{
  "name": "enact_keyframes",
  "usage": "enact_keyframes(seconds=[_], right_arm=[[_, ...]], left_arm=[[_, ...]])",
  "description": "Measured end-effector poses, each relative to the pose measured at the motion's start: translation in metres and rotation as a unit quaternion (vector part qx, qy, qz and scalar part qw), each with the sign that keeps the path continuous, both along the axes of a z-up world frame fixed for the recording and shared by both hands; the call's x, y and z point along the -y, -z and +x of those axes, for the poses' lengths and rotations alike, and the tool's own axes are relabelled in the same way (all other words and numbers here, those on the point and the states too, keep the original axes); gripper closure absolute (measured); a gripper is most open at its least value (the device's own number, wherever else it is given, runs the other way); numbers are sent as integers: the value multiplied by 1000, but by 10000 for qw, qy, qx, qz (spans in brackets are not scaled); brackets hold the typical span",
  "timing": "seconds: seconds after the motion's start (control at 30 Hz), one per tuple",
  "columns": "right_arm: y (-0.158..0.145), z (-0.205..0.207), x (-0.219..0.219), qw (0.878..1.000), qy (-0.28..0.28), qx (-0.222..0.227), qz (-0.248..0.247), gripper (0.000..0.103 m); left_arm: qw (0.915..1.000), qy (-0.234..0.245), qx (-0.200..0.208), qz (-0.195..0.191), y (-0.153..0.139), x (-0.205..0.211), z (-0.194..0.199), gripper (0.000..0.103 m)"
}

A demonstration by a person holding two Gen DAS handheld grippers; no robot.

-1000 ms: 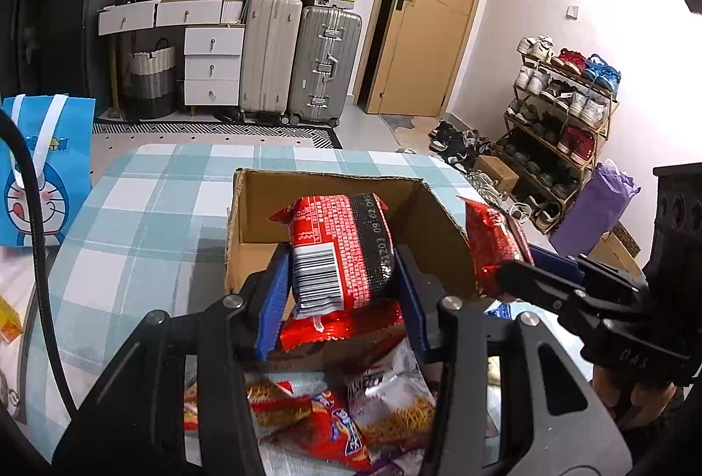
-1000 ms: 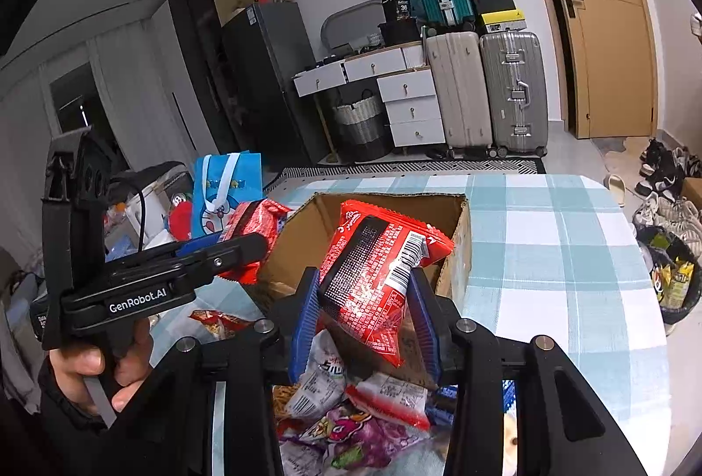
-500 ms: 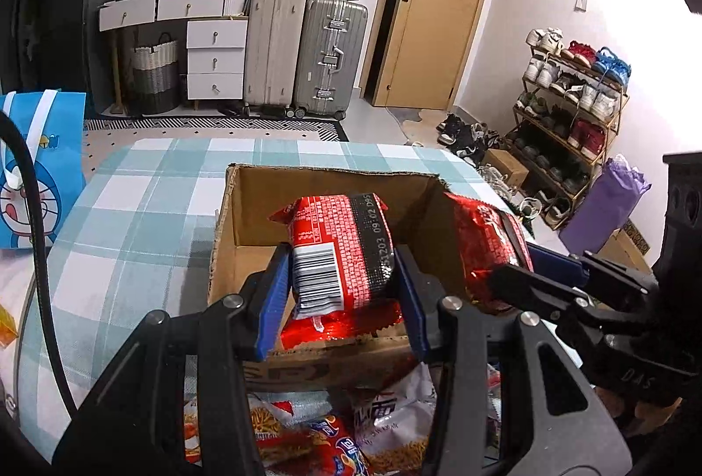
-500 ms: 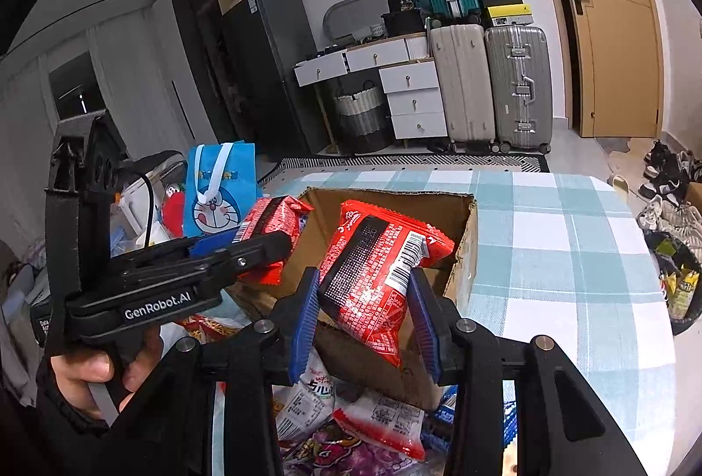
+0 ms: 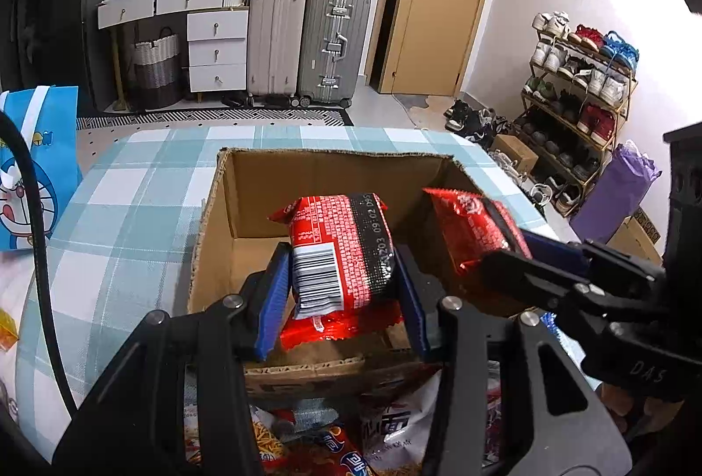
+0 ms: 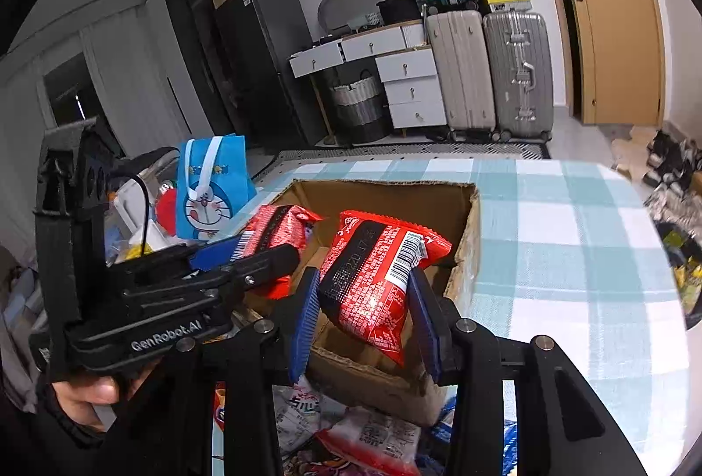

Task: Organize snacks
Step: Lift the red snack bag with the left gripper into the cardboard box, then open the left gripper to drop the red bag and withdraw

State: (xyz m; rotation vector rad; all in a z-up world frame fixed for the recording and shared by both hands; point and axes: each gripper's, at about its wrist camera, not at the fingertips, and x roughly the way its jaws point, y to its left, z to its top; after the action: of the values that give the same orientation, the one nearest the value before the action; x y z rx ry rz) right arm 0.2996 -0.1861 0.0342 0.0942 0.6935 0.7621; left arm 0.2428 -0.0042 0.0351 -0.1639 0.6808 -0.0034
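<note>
An open cardboard box (image 5: 333,164) (image 6: 471,221) stands on the checked tablecloth. My left gripper (image 5: 340,283) is shut on a red and black snack packet (image 5: 342,248) and holds it over the box's near side. My right gripper (image 6: 364,300) is shut on a second red and black snack packet (image 6: 377,278), also over the box. In the left wrist view the right gripper (image 5: 526,256) and its packet (image 5: 469,226) come in from the right. In the right wrist view the left gripper (image 6: 237,256) and its packet (image 6: 276,230) come in from the left.
Several loose snack bags (image 5: 386,427) (image 6: 351,432) lie on the table in front of the box. A blue cartoon bag (image 5: 30,169) (image 6: 210,186) stands to the left. Checked tablecloth (image 6: 570,239) extends right of the box. Suitcases, drawers and a shoe rack stand beyond the table.
Both grippers moved forward with their packets, from in front of the box to over its opening. The box looks nearer and larger.
</note>
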Motion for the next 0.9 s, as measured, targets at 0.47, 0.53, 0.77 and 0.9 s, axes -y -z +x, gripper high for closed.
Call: enact_keyframes(seconds=[0.47, 0.53, 0.77, 0.9], right_arm=[[3, 2, 0, 9999, 99, 110, -88, 59], [-3, -4, 7, 9995, 170, 267, -30, 52], [-20, -32, 47, 9956, 621, 669, 198, 1], [-19, -48, 62, 9963, 593, 612, -85, 1]], left_arm=[[9998, 26, -94, 160, 4, 15, 9, 60], [9999, 73, -67, 135, 0, 17, 4, 56], [9998, 104, 20, 166, -12, 20, -27, 21], [9996, 23, 72, 256, -12, 19, -51, 0]])
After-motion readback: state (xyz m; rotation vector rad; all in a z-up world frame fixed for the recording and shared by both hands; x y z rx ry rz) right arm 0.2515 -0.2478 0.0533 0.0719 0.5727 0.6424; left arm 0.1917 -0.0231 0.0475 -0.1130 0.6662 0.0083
